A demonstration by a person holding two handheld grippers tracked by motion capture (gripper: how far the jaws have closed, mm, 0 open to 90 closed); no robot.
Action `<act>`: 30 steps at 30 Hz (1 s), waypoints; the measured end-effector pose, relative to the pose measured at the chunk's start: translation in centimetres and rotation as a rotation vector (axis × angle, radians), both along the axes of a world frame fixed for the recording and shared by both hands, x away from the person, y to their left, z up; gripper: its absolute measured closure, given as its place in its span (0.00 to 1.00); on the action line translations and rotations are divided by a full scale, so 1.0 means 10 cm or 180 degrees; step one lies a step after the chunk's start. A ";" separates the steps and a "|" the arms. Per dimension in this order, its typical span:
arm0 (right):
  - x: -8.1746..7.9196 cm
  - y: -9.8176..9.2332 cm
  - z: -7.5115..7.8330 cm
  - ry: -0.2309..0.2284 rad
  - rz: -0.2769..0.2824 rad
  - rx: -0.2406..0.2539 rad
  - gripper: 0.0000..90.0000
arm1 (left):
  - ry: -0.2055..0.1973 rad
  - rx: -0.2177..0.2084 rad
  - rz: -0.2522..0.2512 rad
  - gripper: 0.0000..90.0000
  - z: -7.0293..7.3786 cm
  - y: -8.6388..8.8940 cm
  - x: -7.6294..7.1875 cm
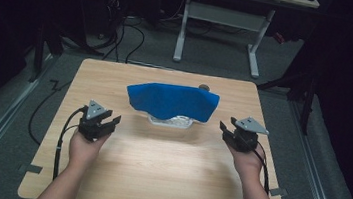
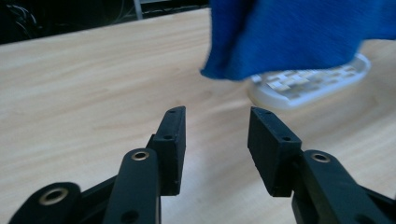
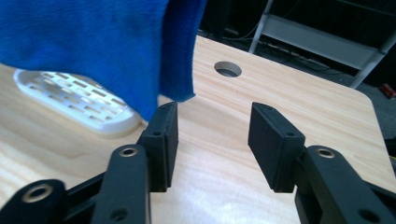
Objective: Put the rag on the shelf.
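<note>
A blue cloth [image 1: 173, 101] is draped over a white slotted tray [image 1: 171, 121] at the middle of the wooden table [image 1: 157, 163], hiding most of it. My left gripper [image 1: 107, 120] is open, to the left of the cloth and apart from it. In the left gripper view, the cloth [image 2: 289, 32] hangs ahead above the tray [image 2: 308, 84], beyond the open jaws of my left gripper [image 2: 217, 140]. My right gripper [image 1: 228, 130] is open, just right of the cloth. In the right gripper view, the cloth [image 3: 93, 42] hangs close over the left jaw of my right gripper [image 3: 212, 142], with the tray [image 3: 79, 100] underneath.
A round cable hole [image 3: 228, 69] is cut in the table behind the cloth's right end. Beyond the table stand a white desk frame [image 1: 217, 28] and loose cables [image 1: 121, 38] on the grey floor. Dark curtains close in both sides.
</note>
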State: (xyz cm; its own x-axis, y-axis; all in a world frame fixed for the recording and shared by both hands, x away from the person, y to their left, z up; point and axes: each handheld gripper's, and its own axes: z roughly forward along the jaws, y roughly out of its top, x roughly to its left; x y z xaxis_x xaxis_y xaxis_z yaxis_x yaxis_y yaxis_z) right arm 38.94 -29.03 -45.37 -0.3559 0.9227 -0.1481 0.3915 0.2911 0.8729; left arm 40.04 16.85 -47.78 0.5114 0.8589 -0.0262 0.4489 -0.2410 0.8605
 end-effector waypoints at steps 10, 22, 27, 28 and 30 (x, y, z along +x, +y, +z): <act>-0.61 0.20 -0.17 0.0043 0.0131 -0.0018 0.47 | 0.0240 0.0045 -0.0335 0.57 -0.24 -0.32 -0.58; -1.06 0.84 -0.61 0.0407 0.0720 -0.0068 0.45 | 0.0373 0.0226 -0.1049 0.54 -0.46 -0.95 -1.05; -1.03 1.02 -0.67 0.0437 0.0899 -0.0178 0.45 | 0.0368 0.0142 -0.1067 0.54 -0.45 -0.98 -1.01; -1.03 1.02 -0.68 0.0447 0.0900 -0.0185 0.45 | 0.0362 0.0160 -0.1054 0.54 -0.45 -0.96 -1.02; -1.03 1.01 -0.69 0.0467 0.0901 -0.0195 0.45 | 0.0385 0.0162 -0.1032 0.54 -0.46 -0.93 -1.01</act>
